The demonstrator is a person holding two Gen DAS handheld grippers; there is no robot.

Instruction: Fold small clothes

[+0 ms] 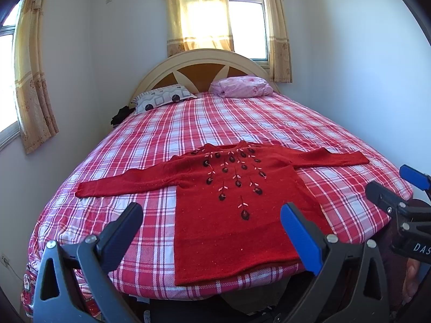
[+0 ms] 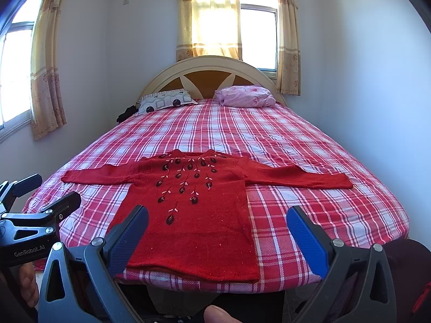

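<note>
A small red knitted sweater (image 1: 237, 215) with dark flower embroidery lies flat, front up, at the foot of the bed, both sleeves spread out sideways. It shows in the right wrist view too, the sweater (image 2: 194, 226) with its hem at the bed's near edge. My left gripper (image 1: 211, 220) hovers open above the hem, empty. My right gripper (image 2: 216, 222) is also open and empty, just short of the hem. The right gripper (image 1: 390, 185) appears at the right edge of the left wrist view, and the left gripper (image 2: 48, 191) at the left edge of the right wrist view.
The bed (image 1: 242, 123) has a red and white checked sheet. A patterned pillow (image 1: 161, 98) and a pink bundle (image 1: 242, 86) lie by the headboard (image 1: 199, 64). Walls stand close on both sides. A fingertip (image 2: 215, 313) shows at the bottom.
</note>
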